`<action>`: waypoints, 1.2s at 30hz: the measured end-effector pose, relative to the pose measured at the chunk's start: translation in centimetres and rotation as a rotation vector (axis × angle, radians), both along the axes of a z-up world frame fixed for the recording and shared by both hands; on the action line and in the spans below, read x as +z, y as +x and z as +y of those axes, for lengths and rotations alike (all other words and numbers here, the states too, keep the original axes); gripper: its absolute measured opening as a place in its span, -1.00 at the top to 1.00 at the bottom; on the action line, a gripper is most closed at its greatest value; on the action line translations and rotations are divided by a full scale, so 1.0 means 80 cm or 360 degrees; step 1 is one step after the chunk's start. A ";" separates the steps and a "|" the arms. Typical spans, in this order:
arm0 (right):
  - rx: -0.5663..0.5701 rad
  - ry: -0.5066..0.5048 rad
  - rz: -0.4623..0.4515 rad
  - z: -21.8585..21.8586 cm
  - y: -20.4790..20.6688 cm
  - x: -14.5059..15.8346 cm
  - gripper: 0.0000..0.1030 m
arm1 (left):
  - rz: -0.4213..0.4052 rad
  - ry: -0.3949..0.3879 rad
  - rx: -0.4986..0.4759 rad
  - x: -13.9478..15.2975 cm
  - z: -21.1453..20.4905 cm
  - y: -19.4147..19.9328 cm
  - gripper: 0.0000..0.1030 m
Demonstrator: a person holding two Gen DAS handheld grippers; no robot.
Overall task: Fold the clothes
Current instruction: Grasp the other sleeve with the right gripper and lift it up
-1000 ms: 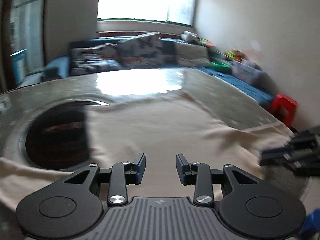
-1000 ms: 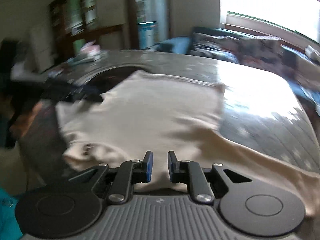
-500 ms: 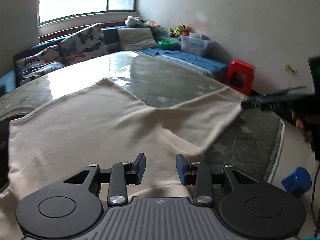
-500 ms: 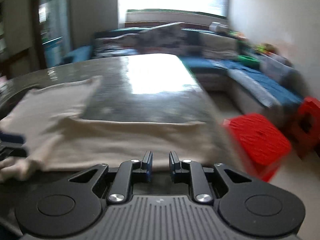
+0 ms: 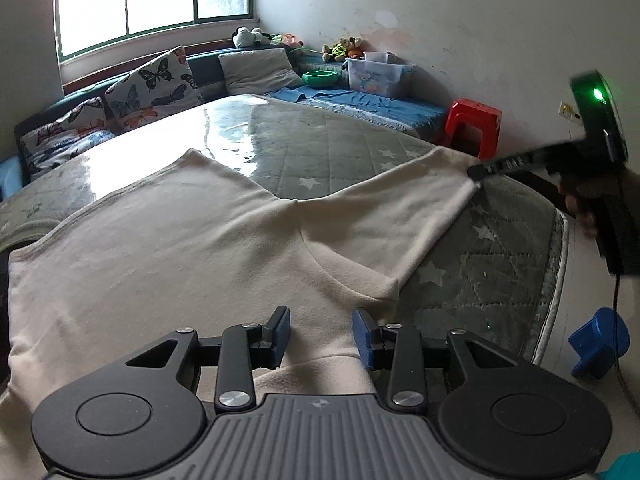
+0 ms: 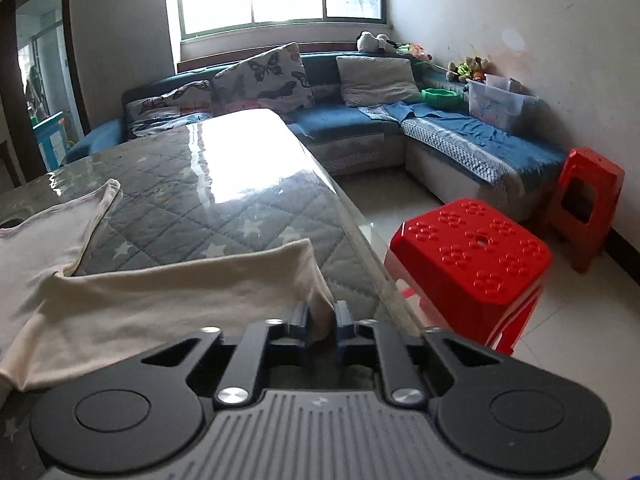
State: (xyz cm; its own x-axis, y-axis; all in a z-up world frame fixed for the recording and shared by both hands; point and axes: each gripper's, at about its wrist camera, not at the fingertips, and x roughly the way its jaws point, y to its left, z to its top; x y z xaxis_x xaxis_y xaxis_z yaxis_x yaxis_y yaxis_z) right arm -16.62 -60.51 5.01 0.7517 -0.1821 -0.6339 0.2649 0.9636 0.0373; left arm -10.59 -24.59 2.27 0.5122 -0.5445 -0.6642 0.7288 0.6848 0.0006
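A: Cream garment [image 5: 192, 248], soft matt cloth, faintly fuzzy like fleece; stitched hem at edge.
B: Confirmed. Table [image 6: 248, 184]: quilted grey-green fabric with star print under a glossy clear sheet, strong window glare.
A: Left gripper [image 5: 321, 334]: matt black plastic links, bright metal rivets, ribbed grey body, blue pads looking rubbery.
B: Right gripper [image 6: 321, 322]: same finish; cloth pinched between blue pads.
A: Red stool [image 6: 468, 264]: moulded plastic, semi-gloss, embossed dot pattern on top.
B: Sofa [image 6: 360, 124]: blue woven cloth, matt. Butterfly cushion [image 6: 262, 78]: printed fabric.
A: Floor [image 6: 568, 320]: pale tiles, smooth, slight sheen. Storage box [image 5: 376, 74]: translucent plastic.
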 end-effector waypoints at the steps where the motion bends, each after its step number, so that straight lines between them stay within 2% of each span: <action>1: -0.0002 -0.0040 -0.0013 0.000 0.004 0.004 0.90 | -0.0007 0.0007 -0.0007 0.000 0.000 -0.001 0.25; 5: -0.0010 -0.0163 -0.0083 0.001 0.023 0.020 0.91 | -0.0031 0.0025 -0.0032 -0.003 -0.002 -0.003 0.23; 8: -0.0019 -0.0192 -0.0091 0.000 0.037 0.022 0.91 | -0.0042 0.0028 -0.0049 -0.005 -0.003 -0.003 0.20; 12: -0.0033 -0.0132 0.0009 -0.004 0.049 -0.004 0.88 | -0.0050 0.0033 -0.0062 -0.006 -0.005 -0.004 0.18; 13: -0.0050 -0.0116 0.0009 -0.005 0.047 -0.007 0.74 | -0.0048 0.0033 -0.0064 -0.005 -0.005 -0.003 0.18; 14: -0.0071 -0.0103 -0.0001 -0.007 0.044 -0.008 0.69 | -0.0046 0.0034 -0.0067 -0.005 -0.005 -0.003 0.18; 18: -0.0118 0.0031 -0.0061 -0.016 0.024 0.000 0.58 | -0.0038 0.0028 -0.0078 -0.001 -0.005 -0.001 0.18; 20: -0.0107 0.0051 -0.0071 -0.017 0.018 0.002 0.49 | -0.0049 0.0009 -0.0073 0.003 -0.006 0.000 0.18; 23: -0.0102 0.0079 -0.0064 -0.019 0.017 -0.002 0.48 | -0.0063 -0.0016 -0.0062 0.008 -0.006 0.001 0.18; 26: -0.0102 0.0091 -0.0046 -0.020 0.022 -0.009 0.49 | -0.0069 -0.0017 -0.0061 0.009 -0.009 0.002 0.18; 27: -0.0095 0.0073 -0.0050 -0.019 0.024 -0.010 0.56 | -0.0070 -0.0014 -0.0062 0.009 -0.010 0.002 0.18; 28: -0.0087 0.0063 -0.0054 -0.017 0.025 -0.011 0.79 | -0.0071 -0.0011 -0.0062 0.009 -0.011 0.002 0.18; 30: -0.0067 0.0065 -0.0066 -0.015 0.027 -0.009 0.89 | -0.0071 -0.0009 -0.0062 0.008 -0.012 0.002 0.18; 36: -0.0054 0.0059 -0.0207 -0.015 0.030 0.023 0.91 | -0.0074 -0.0009 -0.0091 0.006 -0.018 0.001 0.18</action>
State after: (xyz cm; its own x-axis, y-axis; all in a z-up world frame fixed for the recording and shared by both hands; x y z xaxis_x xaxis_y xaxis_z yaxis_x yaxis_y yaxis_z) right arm -14.21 -61.69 6.86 0.8217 -0.1874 -0.5383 0.2882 0.9514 0.1086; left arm -10.49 -26.05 2.78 0.5102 -0.5776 -0.6372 0.7660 0.6420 0.0314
